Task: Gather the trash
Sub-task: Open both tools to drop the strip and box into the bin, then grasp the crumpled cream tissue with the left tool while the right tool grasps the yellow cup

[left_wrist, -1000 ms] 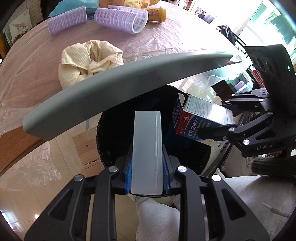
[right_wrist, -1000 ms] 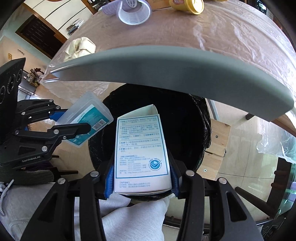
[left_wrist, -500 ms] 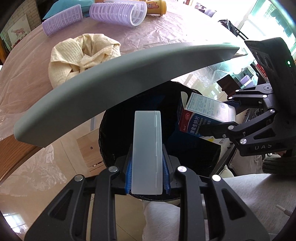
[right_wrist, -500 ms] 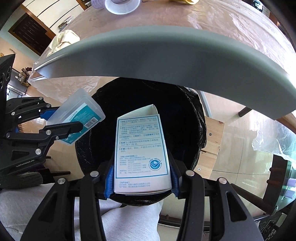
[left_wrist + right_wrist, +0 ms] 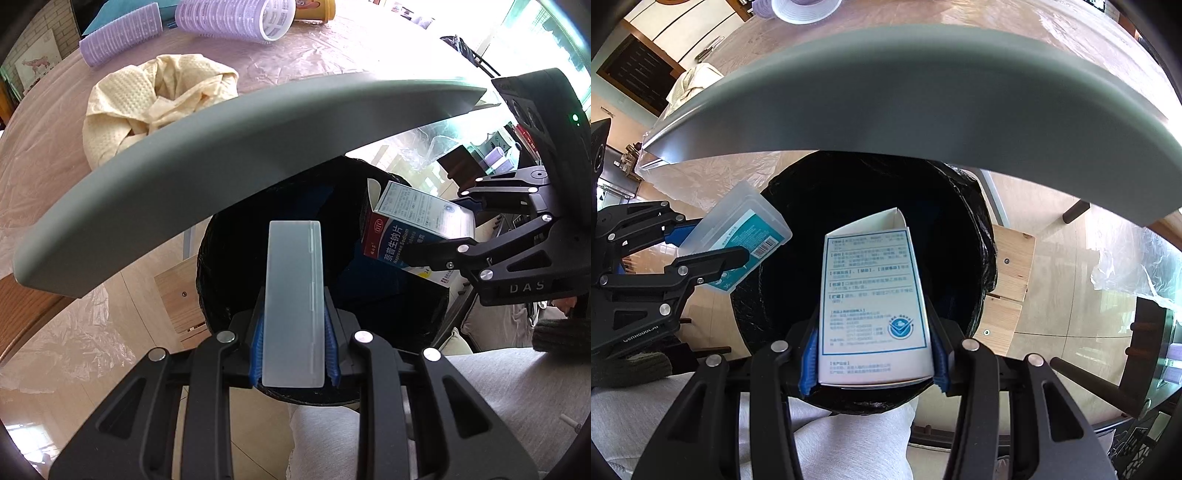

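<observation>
My left gripper [image 5: 293, 354] is shut on a translucent plastic case [image 5: 293, 295] and holds it over the black-lined trash bin [image 5: 236, 295]. The case also shows in the right wrist view [image 5: 738, 236], with a teal label. My right gripper [image 5: 873, 354] is shut on a white and blue medicine box [image 5: 871, 295] with its top flap open, held over the same bin [image 5: 967, 229]. The box shows in the left wrist view [image 5: 406, 221] at the right. The bin stands on the floor below the grey table edge [image 5: 221, 155].
On the plastic-covered table lie a crumpled yellow cloth [image 5: 155, 96], two purple ribbed cylinders [image 5: 229, 16] and a yellow cup [image 5: 314, 9]. A wooden stool [image 5: 1008, 284] stands beside the bin. The person's grey-trousered legs [image 5: 498, 406] are just below the grippers.
Both grippers have moved forward and a little lower, closer over the bin mouth and under the table edge. Both still hold their items.
</observation>
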`<state>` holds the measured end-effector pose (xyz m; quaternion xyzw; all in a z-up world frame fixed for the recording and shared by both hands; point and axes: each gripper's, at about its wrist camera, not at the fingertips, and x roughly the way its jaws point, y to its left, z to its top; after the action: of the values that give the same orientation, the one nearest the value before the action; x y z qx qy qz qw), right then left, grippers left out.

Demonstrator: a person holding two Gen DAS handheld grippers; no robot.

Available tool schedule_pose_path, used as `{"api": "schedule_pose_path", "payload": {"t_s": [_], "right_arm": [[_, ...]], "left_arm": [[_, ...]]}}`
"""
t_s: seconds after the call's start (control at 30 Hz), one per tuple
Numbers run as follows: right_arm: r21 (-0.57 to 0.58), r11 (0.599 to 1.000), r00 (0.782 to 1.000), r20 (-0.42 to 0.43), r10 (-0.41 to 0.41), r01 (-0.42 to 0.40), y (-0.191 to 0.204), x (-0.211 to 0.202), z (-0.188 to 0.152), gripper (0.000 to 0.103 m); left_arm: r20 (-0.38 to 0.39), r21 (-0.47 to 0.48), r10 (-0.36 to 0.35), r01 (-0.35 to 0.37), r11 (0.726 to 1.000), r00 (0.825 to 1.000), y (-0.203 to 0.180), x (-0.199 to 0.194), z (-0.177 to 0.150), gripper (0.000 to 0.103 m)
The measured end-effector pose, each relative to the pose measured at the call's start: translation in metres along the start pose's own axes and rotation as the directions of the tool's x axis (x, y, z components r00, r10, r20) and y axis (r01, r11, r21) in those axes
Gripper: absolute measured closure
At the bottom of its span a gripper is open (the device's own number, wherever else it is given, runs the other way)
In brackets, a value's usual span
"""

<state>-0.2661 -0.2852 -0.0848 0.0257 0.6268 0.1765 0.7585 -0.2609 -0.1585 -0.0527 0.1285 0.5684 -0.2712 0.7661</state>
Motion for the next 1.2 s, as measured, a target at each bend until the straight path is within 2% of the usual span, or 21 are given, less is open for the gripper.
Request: {"api": "schedule_pose_path", "payload": {"t_s": [0.2,0.27,0.3,0.33,0.4,0.43,0.6,0.7,0.77,0.9,0.97,1.07,1.2], "right_arm": [[-0.003,1.0,1.0,0.001,-0.002,0.002,0.001,-0.001,0.001,0.057],[-0.007,1.0,1.0,0.004,0.003,-0.003,0.002,-0.003,0.002,0.056],[-0.01,1.0,1.0,0.007,0.004,-0.004,0.002,-0.005,0.003,0.056],[-0.009,1.0,1.0,0.015,-0.003,0.004,0.001,-0.007,0.003,0.055],[-0.001,1.0,1.0,0.024,-0.008,0.008,-0.001,-0.012,0.002,0.042],[0.006,1.0,1.0,0.031,-0.007,0.006,-0.003,-0.015,0.002,0.04],[0.009,1.0,0.999,0.051,-0.016,0.015,-0.006,-0.034,-0.002,0.034],[-0.016,0.999,0.995,0.1,-0.028,0.03,-0.004,-0.058,-0.008,0.033],[-0.035,0.998,0.988,0.144,-0.047,0.053,-0.001,-0.079,-0.01,0.033],[-0.054,0.995,0.964,0.259,-0.065,0.082,0.004,-0.124,-0.003,0.031],[-0.058,0.991,0.946,0.31,-0.094,0.117,0.005,-0.14,0.006,0.025],[-0.081,0.981,0.918,0.373,-0.136,0.179,0.007,-0.155,0.031,0.016],[-0.145,0.946,0.883,0.42,-0.207,0.291,0.015,-0.153,0.062,0.011]], "left_arm": [[-0.001,0.005,0.005,-0.005,1.0,1.0,-0.002,0.001,0.001,0.075],[0.004,0.009,-0.027,0.027,1.0,1.0,-0.003,-0.001,0.001,0.075],[0.011,0.01,-0.02,0.02,1.0,1.0,-0.004,-0.004,0.001,0.075],[0.022,0.013,-0.003,0.002,1.0,1.0,-0.004,-0.006,0.001,0.071],[0.03,0.009,0.01,-0.01,1.0,0.999,-0.003,-0.009,0.001,0.053],[0.036,0.007,0.015,-0.016,1.0,0.999,-0.002,-0.011,0.001,0.044],[0.067,-0.002,0.022,-0.022,1.0,0.998,0.002,-0.027,-0.001,0.044],[0.094,-0.01,0.009,-0.008,1.0,0.996,0.006,-0.046,-0.002,0.043],[0.133,-0.007,0.006,-0.005,1.0,0.991,0.007,-0.066,-0.003,0.038],[0.219,-0.007,0.012,-0.011,1.0,0.976,0.012,-0.104,0.004,0.026],[0.265,-0.023,0.026,-0.021,1.0,0.964,0.018,-0.12,0.012,0.013],[0.296,-0.067,0.058,-0.04,0.997,0.953,0.025,-0.129,0.025,0.009],[0.27,-0.143,0.059,-0.021,0.989,0.961,0.036,-0.122,0.04,0.009]]}}
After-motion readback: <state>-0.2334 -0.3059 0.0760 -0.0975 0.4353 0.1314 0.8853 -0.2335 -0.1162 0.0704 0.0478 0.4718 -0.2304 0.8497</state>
